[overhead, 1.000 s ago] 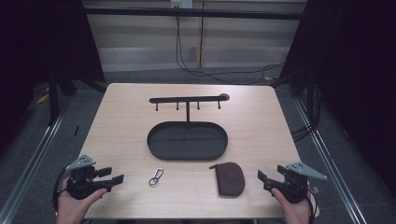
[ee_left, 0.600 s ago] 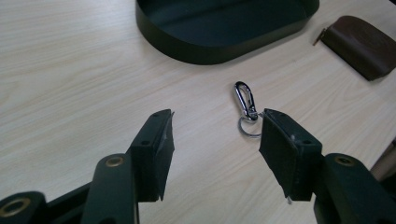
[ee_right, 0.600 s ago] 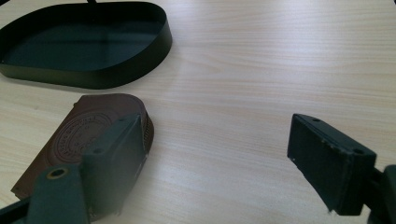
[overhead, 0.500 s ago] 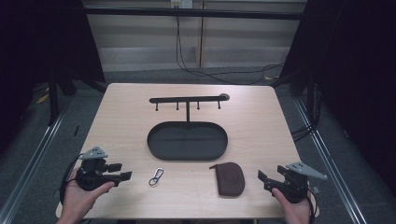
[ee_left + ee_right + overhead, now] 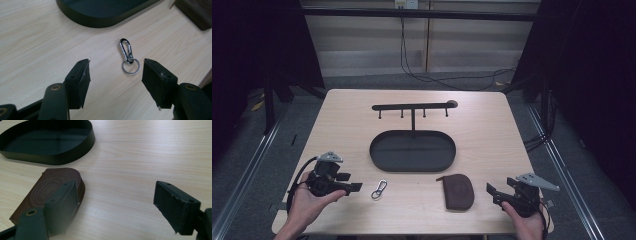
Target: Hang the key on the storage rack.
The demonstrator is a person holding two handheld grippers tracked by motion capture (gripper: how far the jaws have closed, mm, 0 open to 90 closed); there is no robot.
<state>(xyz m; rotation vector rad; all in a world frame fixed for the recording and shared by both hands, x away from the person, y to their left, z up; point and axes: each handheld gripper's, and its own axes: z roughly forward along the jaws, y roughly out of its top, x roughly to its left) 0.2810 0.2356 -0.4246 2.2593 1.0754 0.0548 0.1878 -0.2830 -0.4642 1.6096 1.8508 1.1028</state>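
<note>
A small metal key clip point(image 5: 127, 55), a snap hook joined to a split ring, is seen lying flat on the pale wooden table point(image 5: 492, 130), just in front of the near rim of the oval black tray point(image 5: 413, 151). In the left gripper view its hook end is turned toward the tray and its ring toward the camera, detail that is too small to be made out in the high view, where the clip point(image 5: 379, 189) appears as a small glint. The left gripper point(image 5: 115, 76) is held released, its jaws spread wide with the clip lying between and just beyond their tips, untouched. A brown leather pouch point(image 5: 50, 192) with a round embossed stamp is shown by the right gripper view; the stamp cannot be read from above. The right gripper point(image 5: 115, 202) is likewise spread and empty, near the pouch. A black hook rack point(image 5: 413, 107) standing behind the tray is seen in the high view.
</note>
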